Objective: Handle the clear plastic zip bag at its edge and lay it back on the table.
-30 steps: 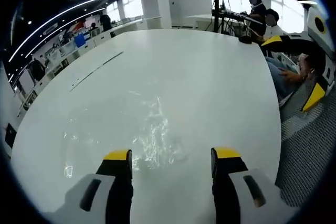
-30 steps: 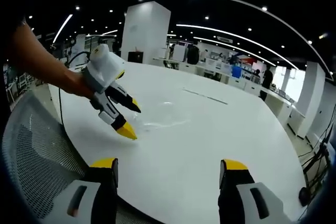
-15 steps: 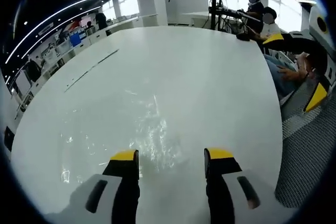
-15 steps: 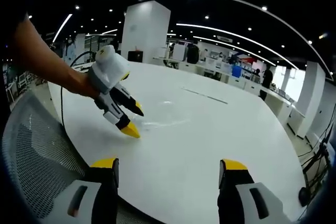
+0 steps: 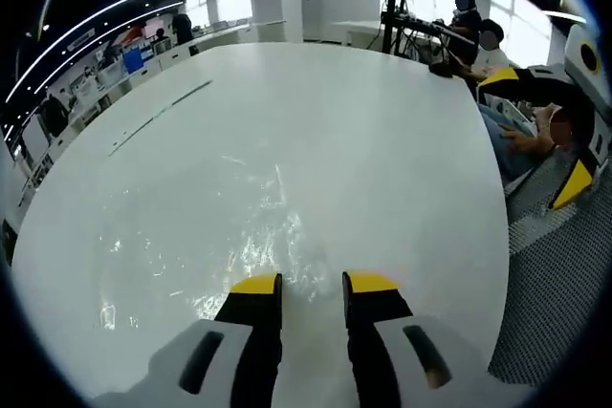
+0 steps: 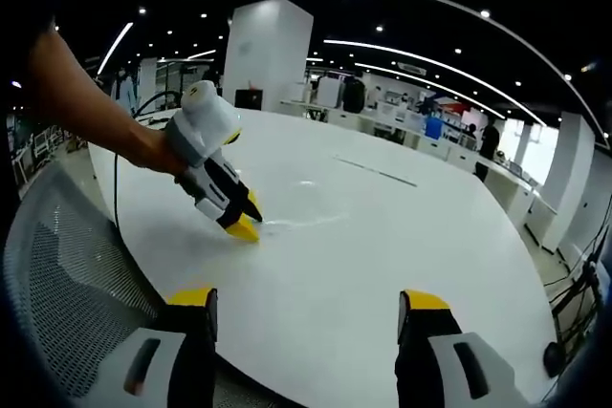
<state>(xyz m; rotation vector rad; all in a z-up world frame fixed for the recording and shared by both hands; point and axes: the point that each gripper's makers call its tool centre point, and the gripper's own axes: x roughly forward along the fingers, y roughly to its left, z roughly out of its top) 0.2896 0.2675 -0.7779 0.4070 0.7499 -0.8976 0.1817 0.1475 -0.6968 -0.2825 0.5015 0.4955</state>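
**Edge grip just forming; lift and lay-down are ahead of you**

The white table (image 5: 382, 140) spreads wide under both of your tools, and a mesh chair back (image 6: 57, 274) sits at its near edge in the right gripper view. People sit at the far side of the table in the left gripper view, well apart from your work.

The clear plastic zip bag (image 5: 258, 236) lies flat on the table, readable mostly by its crinkled glints. Its near edge runs just ahead of your left gripper (image 5: 312, 284). In the right gripper view the bag (image 6: 306, 217) is a faint shine on the tabletop, with the left gripper (image 6: 244, 222) tipped down at its near edge.

Your left gripper's jaws stand nearly together, with only a thin gap between the yellow tips. Whether that gap already pinches the bag's edge I cannot tell, since the film is too clear to see there. Your right gripper (image 6: 306, 317) hangs back over the table edge, jaws spread wide and holding nothing.

By my reading, you are at the grasp itself. Nothing of the bag looks raised off the table yet. Securing the edge, lifting, and laying the bag back down all remain.
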